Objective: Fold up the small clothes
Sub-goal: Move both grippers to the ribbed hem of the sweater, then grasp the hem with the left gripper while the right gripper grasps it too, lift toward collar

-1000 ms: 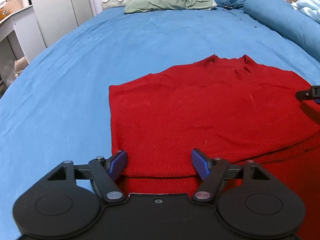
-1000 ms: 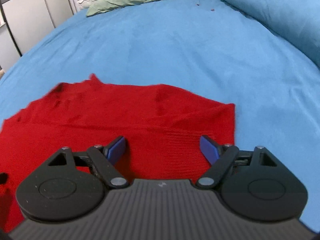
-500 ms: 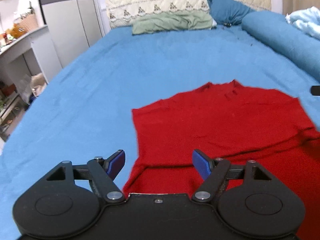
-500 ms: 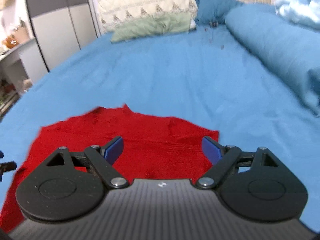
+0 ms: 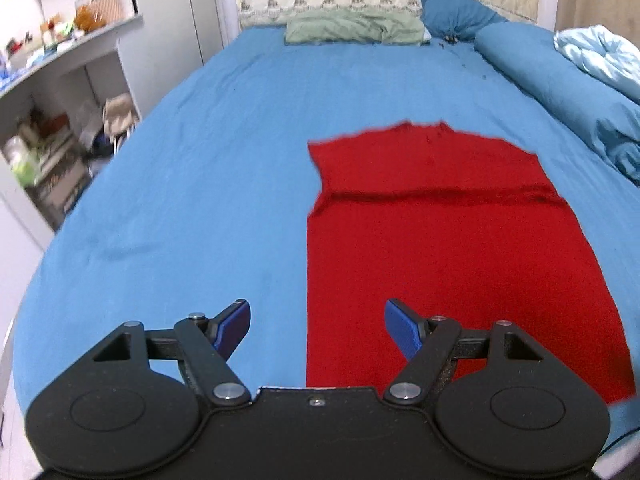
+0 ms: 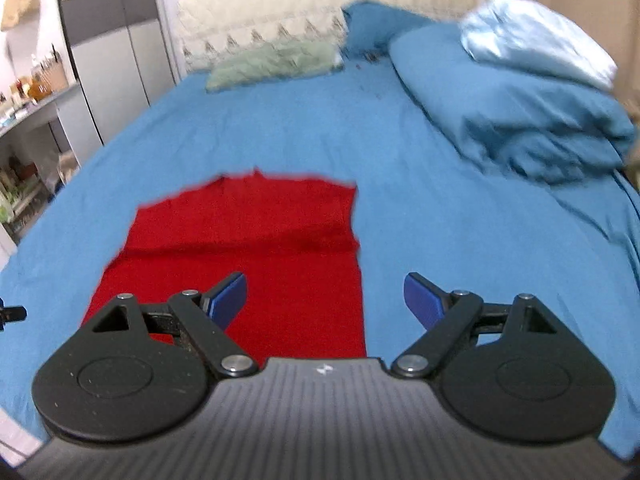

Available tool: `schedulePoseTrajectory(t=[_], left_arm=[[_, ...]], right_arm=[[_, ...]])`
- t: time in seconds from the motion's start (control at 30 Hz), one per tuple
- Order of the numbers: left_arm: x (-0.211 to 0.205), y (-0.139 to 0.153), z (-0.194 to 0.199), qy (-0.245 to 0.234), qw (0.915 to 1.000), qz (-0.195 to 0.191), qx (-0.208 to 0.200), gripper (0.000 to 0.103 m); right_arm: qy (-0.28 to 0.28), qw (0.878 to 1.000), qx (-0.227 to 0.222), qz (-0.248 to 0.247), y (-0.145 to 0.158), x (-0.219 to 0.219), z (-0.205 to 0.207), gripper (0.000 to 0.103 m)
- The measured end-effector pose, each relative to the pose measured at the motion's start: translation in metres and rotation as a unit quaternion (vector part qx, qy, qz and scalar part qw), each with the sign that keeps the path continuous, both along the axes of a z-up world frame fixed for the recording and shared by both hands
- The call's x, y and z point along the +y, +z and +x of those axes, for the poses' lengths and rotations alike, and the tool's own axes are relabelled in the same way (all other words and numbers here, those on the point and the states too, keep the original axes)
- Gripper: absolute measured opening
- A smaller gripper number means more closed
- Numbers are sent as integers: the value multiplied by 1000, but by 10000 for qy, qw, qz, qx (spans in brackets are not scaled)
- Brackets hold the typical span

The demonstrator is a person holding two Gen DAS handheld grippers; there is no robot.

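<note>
1. Pulled well back and up from the red sweater (image 5: 440, 248) compared with a second ago: then close over its near folded edge, now looking down on the whole garment from behind its near hem.
2. Left gripper (image 5: 318, 326) spread wide, nothing between the blue pads, no cloth in the gap. Right gripper (image 6: 325, 300) likewise released and empty.
3. Sweater now a tidy rectangle on the blue bedsheet (image 5: 180, 200), with a crosswise fold line toward its far end and the collar edge furthest from the grippers.
4. Judged from this: one fold laid down and let go, hands backing off to size up the next one. Task only partly done; the garment looks too long yet for a finished fold.
5. Relative to the sweater: left gripper hanging above its near left corner, the left edge of the cloth running up between the two pads, the right pad over red knit, the left pad over bare sheet.
6. Right gripper above the sweater's near right corner, mirrored: left pad over the knit, right pad over bare sheet.
7. Beyond the sweater's far end, a green pillow (image 5: 356, 30) at the headboard; off to its right, a rolled blue duvet (image 6: 500, 112).
</note>
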State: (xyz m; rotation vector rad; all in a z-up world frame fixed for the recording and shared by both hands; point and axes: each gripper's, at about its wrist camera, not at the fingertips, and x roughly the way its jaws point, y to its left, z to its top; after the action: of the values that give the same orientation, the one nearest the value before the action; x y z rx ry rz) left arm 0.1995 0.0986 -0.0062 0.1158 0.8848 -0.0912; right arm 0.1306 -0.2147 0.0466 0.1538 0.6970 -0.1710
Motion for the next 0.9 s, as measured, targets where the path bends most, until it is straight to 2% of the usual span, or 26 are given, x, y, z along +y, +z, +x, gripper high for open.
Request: schedulePoseTrajectory(t=[0.2, 0.27, 0.37, 0.47, 0.7, 0.77, 0.9], left_arm=[[6, -42, -44, -17, 9996, 119, 258, 78], [7, -62, -50, 6, 9992, 97, 392, 77], [6, -86, -58, -4, 9986, 136, 507, 70], [3, -102, -61, -16, 9983, 171, 548, 64], [-5, -121, -53, -158, 9973, 128, 704, 52], [-7, -124, -53, -172, 9971, 135, 733, 49], [-13, -129, -55, -169, 9968, 202, 749, 43]], right_arm=[[-496, 9969, 601, 75, -48, 20, -64, 100], [-576, 9948, 823, 149, -77, 25, -73, 99], [-562, 9923, 1086, 217, -112, 31, -81, 95], [-558, 9903, 1253, 217, -136, 34, -81, 90], [-607, 9876, 1427, 226, -163, 35, -66, 84], [-564, 9865, 1528, 186, -169, 35, -59, 78], [-534, 9859, 1579, 166, -177, 33, -55, 77]])
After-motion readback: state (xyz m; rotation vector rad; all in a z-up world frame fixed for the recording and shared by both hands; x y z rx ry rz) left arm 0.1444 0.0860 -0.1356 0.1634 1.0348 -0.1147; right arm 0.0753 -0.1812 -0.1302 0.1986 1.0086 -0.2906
